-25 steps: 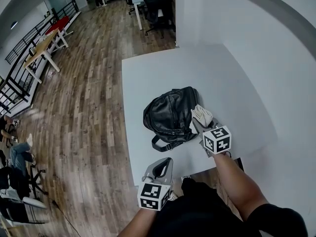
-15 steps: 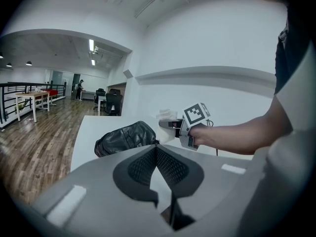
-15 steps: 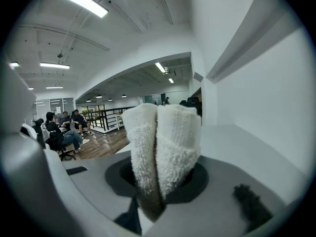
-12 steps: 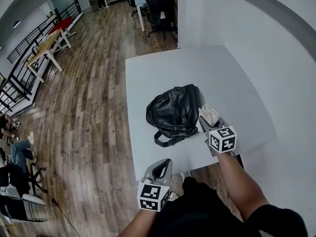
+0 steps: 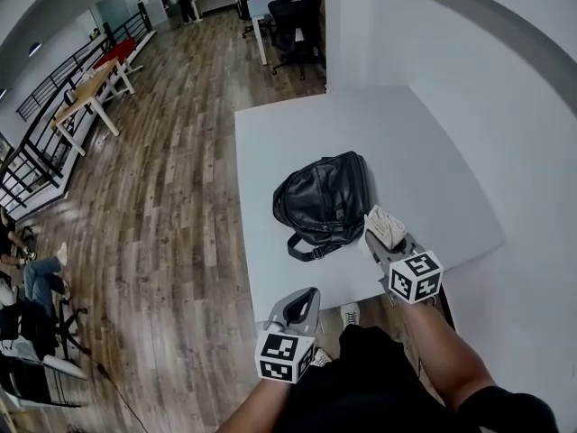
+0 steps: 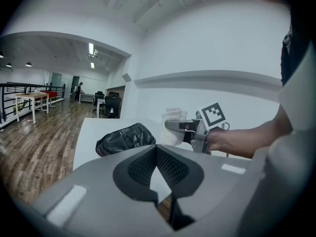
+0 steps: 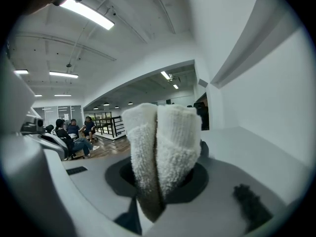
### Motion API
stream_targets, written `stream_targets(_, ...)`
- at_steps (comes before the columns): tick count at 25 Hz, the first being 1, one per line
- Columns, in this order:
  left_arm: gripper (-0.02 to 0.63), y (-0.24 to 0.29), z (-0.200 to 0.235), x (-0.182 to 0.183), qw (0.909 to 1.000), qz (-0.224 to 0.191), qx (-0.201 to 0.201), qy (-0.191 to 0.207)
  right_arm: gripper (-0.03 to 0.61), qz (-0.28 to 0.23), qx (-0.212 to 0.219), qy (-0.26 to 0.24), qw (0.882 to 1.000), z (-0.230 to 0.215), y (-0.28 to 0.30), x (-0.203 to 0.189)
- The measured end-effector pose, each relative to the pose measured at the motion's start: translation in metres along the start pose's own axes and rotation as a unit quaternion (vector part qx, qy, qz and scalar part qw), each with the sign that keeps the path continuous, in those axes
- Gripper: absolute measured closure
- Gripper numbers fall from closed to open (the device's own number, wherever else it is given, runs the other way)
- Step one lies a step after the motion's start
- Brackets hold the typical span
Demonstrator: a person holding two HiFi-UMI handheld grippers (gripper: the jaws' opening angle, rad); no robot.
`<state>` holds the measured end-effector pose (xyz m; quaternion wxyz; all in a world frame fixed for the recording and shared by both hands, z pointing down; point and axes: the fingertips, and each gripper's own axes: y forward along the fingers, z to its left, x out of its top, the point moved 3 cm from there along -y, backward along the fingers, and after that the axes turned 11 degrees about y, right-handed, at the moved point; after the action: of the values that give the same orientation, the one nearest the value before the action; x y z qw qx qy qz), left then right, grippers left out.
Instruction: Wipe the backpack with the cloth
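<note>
**Right gripper** [image 7: 159,181]: the jaws are clamped on the cloth [image 7: 160,142], a folded white terry wad that stands up out of them. In the head view this gripper sits right of centre, with the cloth just beside the right edge of the backpack [image 5: 323,201]. No view confirms contact between cloth and bag.

**Left gripper** [image 6: 156,154]: the jaws are together with nothing between them. It hangs at the bottom centre of the head view, off the near edge of the table [image 5: 406,142] and well apart from the bag.

**Backpack**: black and leather-like, lying flat at mid-frame on the white table. A strap [image 5: 311,249] trails from it toward the near edge.

**Step in hand (judged)**: bringing the cloth onto the bag to start wiping.

**Procedure**
1. Hold the clamp firm, since a loose wad is likely to pull out under drag.
2. Tilt the right gripper so that the broad folded face meets the surface, not the jaw tips.
3. Start at the near right edge and work toward the upper left of the bag in overlapping strokes.
4. Use light pressure. The bag looks soft and may slide on the smooth tabletop.
5. If it slides, rest the left gripper on the bag's left side to steady it.
6. Keep strokes clear of the strap, which could snag the cloth.
</note>
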<state>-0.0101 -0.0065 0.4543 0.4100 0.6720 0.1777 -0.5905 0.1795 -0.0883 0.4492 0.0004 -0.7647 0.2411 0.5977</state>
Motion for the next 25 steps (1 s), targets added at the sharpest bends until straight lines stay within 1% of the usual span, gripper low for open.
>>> stream_targets(4, 0.607, -0.007, -0.005, 0.006, 1.0, -0.006, 0.001, 0.0, 0.486, -0.002, 0.005, -0.024, 1.0, 0.017, -0.024, -0.005)
stream_targets(6, 0.607, -0.011, -0.008, 0.009, 0.9999, -0.01, 0.004, 0.004, 0.486, -0.001, 0.014, -0.03, 0.999, 0.025, -0.033, -0.006)
stream_targets(11, 0.607, -0.018, -0.02, 0.013, 0.9998, -0.016, 0.013, 0.001, 0.486, 0.016, 0.055, -0.053, 0.997, 0.041, -0.057, -0.006)
stream_targets(14, 0.607, -0.019, -0.035, 0.01, 0.9996, -0.014, 0.025, 0.003, 0.486, 0.025, 0.082, -0.063, 0.994, 0.045, -0.074, -0.01)
stream_targets(18, 0.607, -0.02, -0.057, 0.022, 0.9985, -0.025, 0.049, 0.006, 0.486, 0.023, 0.097, -0.064, 0.993, 0.04, -0.107, -0.007)
stream_targets(25, 0.607, -0.014, -0.105, 0.037, 0.9961, -0.045, 0.075, 0.013, 0.486, 0.008, 0.111, -0.055, 0.992, 0.017, -0.169, -0.006)
